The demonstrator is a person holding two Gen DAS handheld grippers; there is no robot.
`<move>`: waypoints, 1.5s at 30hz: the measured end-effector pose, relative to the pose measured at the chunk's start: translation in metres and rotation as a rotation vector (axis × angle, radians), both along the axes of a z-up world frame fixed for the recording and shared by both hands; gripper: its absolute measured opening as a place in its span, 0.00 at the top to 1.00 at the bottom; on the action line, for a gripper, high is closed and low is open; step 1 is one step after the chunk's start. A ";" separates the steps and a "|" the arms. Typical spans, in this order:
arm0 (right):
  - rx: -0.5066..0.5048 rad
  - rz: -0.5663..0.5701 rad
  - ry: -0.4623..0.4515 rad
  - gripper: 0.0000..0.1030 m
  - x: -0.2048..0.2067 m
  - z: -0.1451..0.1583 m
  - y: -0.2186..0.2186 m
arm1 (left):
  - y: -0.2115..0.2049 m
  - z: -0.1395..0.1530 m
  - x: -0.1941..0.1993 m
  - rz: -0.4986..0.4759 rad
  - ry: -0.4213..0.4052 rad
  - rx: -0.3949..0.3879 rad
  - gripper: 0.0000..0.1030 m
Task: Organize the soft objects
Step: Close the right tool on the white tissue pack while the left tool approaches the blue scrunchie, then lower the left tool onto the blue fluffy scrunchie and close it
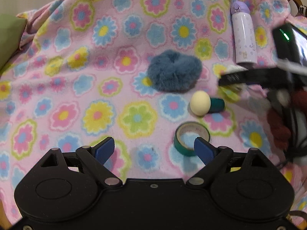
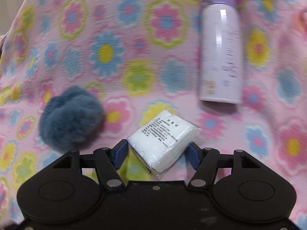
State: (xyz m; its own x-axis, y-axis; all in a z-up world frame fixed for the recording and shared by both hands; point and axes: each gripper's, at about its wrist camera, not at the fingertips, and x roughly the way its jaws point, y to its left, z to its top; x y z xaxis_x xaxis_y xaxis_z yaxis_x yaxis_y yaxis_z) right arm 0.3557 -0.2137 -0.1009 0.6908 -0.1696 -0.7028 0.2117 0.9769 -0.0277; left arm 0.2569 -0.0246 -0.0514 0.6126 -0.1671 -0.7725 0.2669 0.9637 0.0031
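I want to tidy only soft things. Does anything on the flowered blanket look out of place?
Yes. The purple bottle lies on its side on the blanket, and the tape roll also looks hard, unlike the blue fluffy scrunchie and the white packet.

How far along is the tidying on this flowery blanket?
Nothing looks sorted yet. In hand: the right gripper has its jaws around a white packet of pads. The left gripper is open and empty above a tape roll. Left: the blue fluffy scrunchie, possibly the mushroom-shaped sponge.
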 end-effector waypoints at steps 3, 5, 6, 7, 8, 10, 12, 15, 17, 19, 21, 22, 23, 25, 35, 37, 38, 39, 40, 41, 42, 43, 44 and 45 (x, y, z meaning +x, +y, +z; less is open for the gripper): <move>-0.030 -0.025 -0.017 0.38 -0.013 -0.004 -0.006 | 0.001 0.008 0.009 0.004 -0.009 -0.021 0.15; -0.043 -0.022 -0.038 0.38 -0.023 -0.007 -0.009 | 0.000 0.014 0.017 0.006 -0.027 -0.032 0.15; -0.054 -0.017 -0.050 0.38 -0.027 -0.009 -0.008 | -0.001 0.016 0.020 0.006 -0.042 -0.031 0.15; -0.063 -0.016 -0.059 0.37 -0.028 -0.010 -0.007 | -0.003 0.019 0.025 0.007 -0.058 -0.026 0.14; -0.069 -0.016 -0.067 0.37 -0.029 -0.011 -0.006 | -0.005 0.020 0.029 0.006 -0.071 -0.025 0.13; -0.054 -0.017 -0.076 0.36 -0.031 -0.011 -0.008 | -0.007 0.024 0.037 0.002 -0.092 -0.033 0.08; -0.019 -0.019 -0.089 0.36 -0.032 -0.011 -0.014 | -0.010 0.025 0.048 0.007 -0.103 -0.048 0.08; -0.002 -0.018 -0.099 0.33 -0.030 -0.010 -0.015 | -0.017 0.025 0.064 0.012 -0.111 -0.065 0.08; -0.003 -0.006 -0.098 0.29 -0.029 -0.012 -0.014 | -0.023 0.023 0.074 0.012 -0.115 -0.070 0.07; -0.003 -0.001 -0.096 0.26 -0.029 -0.012 -0.012 | -0.030 0.020 0.083 0.007 -0.114 -0.075 0.06; 0.002 0.001 -0.097 0.25 -0.028 -0.012 -0.013 | -0.036 0.017 0.090 -0.002 -0.120 -0.078 0.05; 0.005 0.001 -0.099 0.25 -0.028 -0.012 -0.013 | -0.039 0.015 0.094 -0.006 -0.121 -0.074 0.05; 0.006 0.000 -0.099 0.24 -0.029 -0.012 -0.012 | -0.043 0.012 0.098 -0.010 -0.122 -0.069 0.05; 0.008 0.001 -0.099 0.23 -0.026 -0.012 -0.013 | -0.049 0.007 0.107 -0.016 -0.119 -0.058 0.05; 0.013 0.004 -0.100 0.21 -0.025 -0.012 -0.013 | -0.065 -0.015 0.135 -0.004 -0.076 -0.046 0.05; 0.015 0.004 -0.101 0.20 -0.025 -0.013 -0.013 | -0.066 -0.019 0.138 -0.003 -0.067 -0.043 0.05; 0.015 0.004 -0.102 0.20 -0.026 -0.013 -0.013 | -0.067 -0.021 0.140 -0.002 -0.061 -0.044 0.05; 0.016 0.005 -0.102 0.20 -0.025 -0.013 -0.013 | -0.067 -0.024 0.142 0.000 -0.053 -0.044 0.05; 0.016 0.005 -0.102 0.20 -0.026 -0.013 -0.013 | -0.068 -0.027 0.144 0.003 -0.044 -0.044 0.05; 0.016 0.005 -0.102 0.20 -0.025 -0.013 -0.013 | -0.069 -0.030 0.147 0.005 -0.034 -0.044 0.05; 0.015 0.005 -0.102 0.20 -0.026 -0.013 -0.013 | -0.069 -0.033 0.149 0.006 -0.024 -0.044 0.05; 0.015 0.004 -0.102 0.20 -0.026 -0.013 -0.013 | -0.070 -0.036 0.151 0.007 -0.016 -0.041 0.05; 0.016 0.004 -0.102 0.20 -0.026 -0.013 -0.013 | -0.071 -0.039 0.153 0.008 -0.009 -0.035 0.05; 0.016 0.004 -0.102 0.20 -0.026 -0.013 -0.013 | -0.071 -0.041 0.155 0.009 -0.003 -0.031 0.05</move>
State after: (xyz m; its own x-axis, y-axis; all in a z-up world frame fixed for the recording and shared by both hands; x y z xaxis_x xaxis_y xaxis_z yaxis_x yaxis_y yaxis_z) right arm 0.3301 -0.2265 -0.1135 0.7597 -0.1561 -0.6313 0.2085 0.9780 0.0091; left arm 0.4115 -0.0955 -0.0928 0.6165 -0.1857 -0.7651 0.2581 0.9658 -0.0264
